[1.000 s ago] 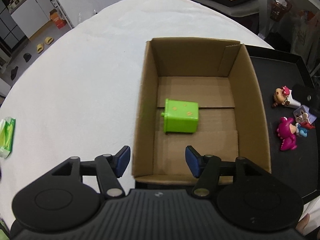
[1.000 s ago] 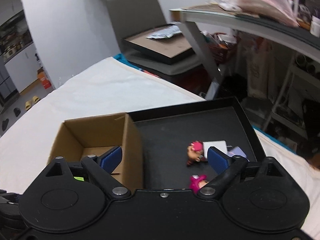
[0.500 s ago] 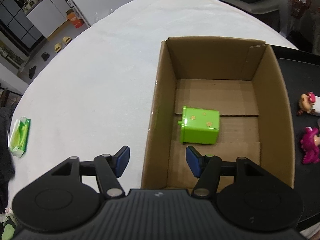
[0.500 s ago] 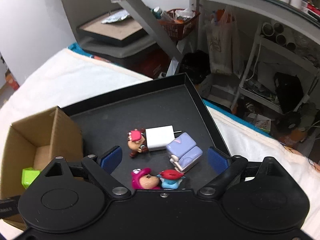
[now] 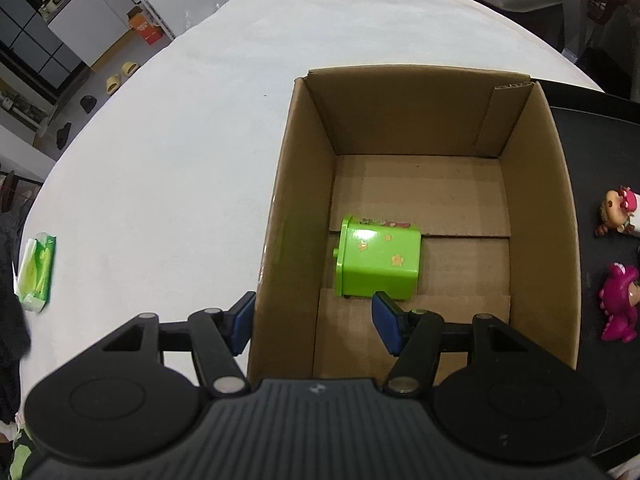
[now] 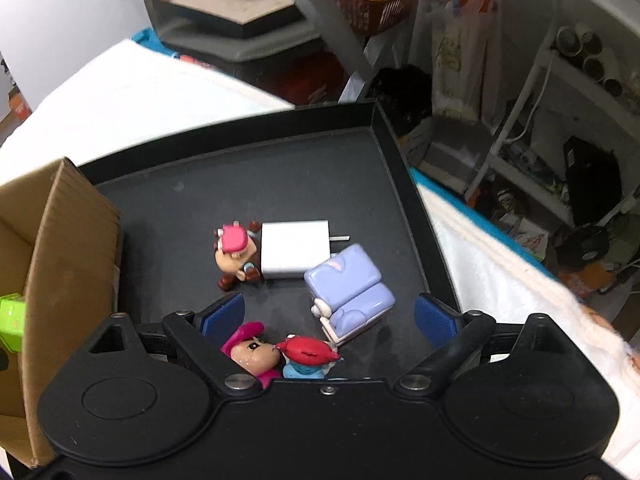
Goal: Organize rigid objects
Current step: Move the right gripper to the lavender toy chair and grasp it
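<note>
One green toy bin (image 5: pixel 378 264) is sitting in the cardboard box (image 5: pixel 560 216) while five small toys are waiting on the black tray (image 6: pixel 384 148). The right claw (image 6: pixel 328 314) is hanging spread and empty above the lilac toy (image 6: pixel 348 294); the left claw (image 5: pixel 314 320), half spread and empty, is straddling the box's wall.

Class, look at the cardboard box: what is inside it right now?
One thing shows inside the cardboard box: a green toy bin lying on its side on the floor. The near corners of the floor are hidden by the left gripper.

Right gripper (image 6: pixel 327 315) perhaps hides pink figure's (image 6: pixel 250 354) body.
</note>
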Demonstrator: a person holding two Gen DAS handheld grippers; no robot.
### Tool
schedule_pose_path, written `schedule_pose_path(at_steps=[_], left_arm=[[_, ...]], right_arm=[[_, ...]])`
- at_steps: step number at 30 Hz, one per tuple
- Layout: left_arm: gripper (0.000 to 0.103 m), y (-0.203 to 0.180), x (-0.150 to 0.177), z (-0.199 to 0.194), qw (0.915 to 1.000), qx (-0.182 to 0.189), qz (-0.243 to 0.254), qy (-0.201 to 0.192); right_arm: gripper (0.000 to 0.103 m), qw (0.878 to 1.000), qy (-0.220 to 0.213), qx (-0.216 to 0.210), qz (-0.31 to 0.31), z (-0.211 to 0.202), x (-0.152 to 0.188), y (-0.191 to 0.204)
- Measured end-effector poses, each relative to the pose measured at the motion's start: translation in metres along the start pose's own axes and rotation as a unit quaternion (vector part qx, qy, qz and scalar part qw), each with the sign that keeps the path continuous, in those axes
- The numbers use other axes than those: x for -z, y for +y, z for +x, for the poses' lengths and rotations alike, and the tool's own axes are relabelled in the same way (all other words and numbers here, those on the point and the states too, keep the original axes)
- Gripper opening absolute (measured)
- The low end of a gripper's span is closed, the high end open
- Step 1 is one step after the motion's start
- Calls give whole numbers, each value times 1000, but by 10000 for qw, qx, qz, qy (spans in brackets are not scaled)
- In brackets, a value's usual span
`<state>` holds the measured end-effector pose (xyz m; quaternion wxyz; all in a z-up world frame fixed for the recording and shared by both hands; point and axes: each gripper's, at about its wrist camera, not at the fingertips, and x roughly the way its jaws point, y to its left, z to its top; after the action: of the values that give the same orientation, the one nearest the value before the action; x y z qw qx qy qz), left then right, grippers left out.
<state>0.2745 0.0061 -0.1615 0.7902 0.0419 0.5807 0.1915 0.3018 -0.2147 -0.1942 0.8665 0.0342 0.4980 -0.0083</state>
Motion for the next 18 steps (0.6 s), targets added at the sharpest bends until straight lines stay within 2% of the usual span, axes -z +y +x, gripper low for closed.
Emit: schedule_pose_path(at_steps=[5,9,13,18], left_arm=[[66,-4,-2,0,10000,-75,-14,12],[67,-7,-2,0,9999,-141,13,3],[68,-7,-2,0,9999,-139,12,-3],[68,-4,-1,-1,10000,-56,14,-40]], right_arm=[[90,9999,92,-52,24,11,-1,-4],[72,9997,173,-125,88,17,1,-7],[49,9997,186,146,-102,20,4,-4],[48,9999,98,35,-127,18,5,-5]])
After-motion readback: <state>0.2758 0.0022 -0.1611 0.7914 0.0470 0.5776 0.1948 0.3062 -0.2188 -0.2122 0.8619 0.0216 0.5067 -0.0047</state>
